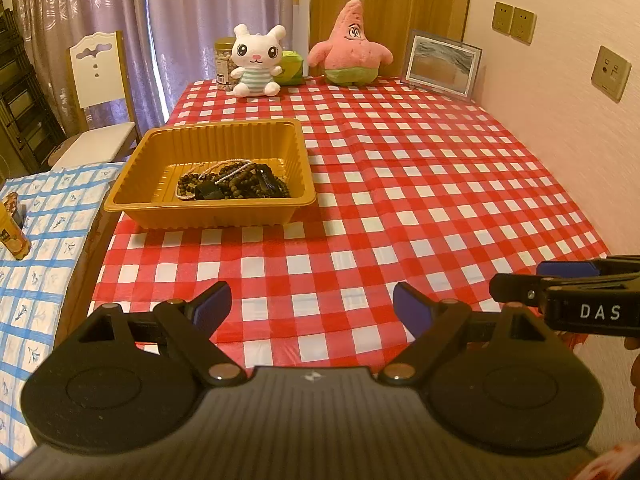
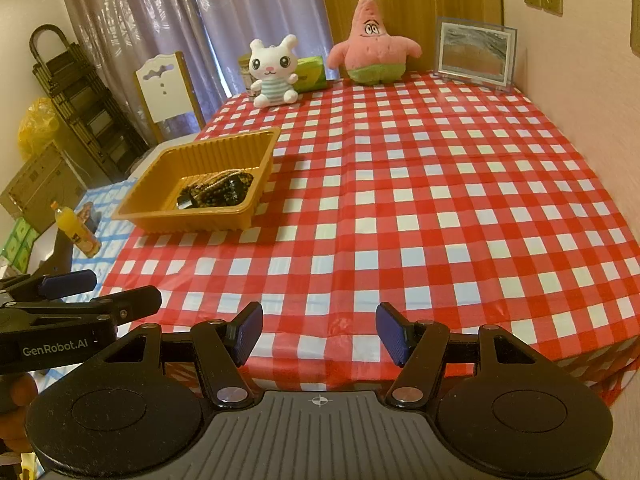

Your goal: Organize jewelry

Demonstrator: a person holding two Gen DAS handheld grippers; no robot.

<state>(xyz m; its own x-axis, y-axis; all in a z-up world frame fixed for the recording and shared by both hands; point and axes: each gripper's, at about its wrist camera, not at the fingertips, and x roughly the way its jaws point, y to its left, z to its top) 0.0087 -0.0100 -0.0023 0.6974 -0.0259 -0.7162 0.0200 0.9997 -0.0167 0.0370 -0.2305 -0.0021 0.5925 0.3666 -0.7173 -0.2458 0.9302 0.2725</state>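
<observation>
Blue-padded fingers of the left gripper [image 1: 312, 308] spread wide apart over the near edge of the table, nothing between them. Beside it, the right gripper [image 2: 319, 332] also stands with its jaws open and empty, hovering just past the near edge of the red-and-white checkered tablecloth [image 2: 400, 208]. Each gripper shows in the other's view at the side of the frame.

Toward the left edge of the table, about midway along it, sits a golden-brown plastic tray [image 1: 160, 196] with ribbed walls. Inside it, heaped against the near right corner, lies the jewelry [image 1: 234, 186]: tangled strands of dark brown beads, a pale corded string among them, and one or two black pieces whose kind cannot be told.

Along the far edge of the table stand a white plush bunny [image 1: 257, 62] in a striped outfit, a pink starfish plush [image 1: 350, 46] with green shorts, and a framed picture [image 1: 442, 62] leaning near the far right corner. Behind the bunny are a jar [image 1: 224, 60] with a gold lid and a green box [image 1: 294, 66].

Left of the table, a lower surface covered in blue-checked cloth [image 1: 40, 240] carries a bottle of orange drink [image 2: 76, 230]. A white-backed chair [image 1: 102, 80] stands before the purple curtains [image 1: 180, 12].
</observation>
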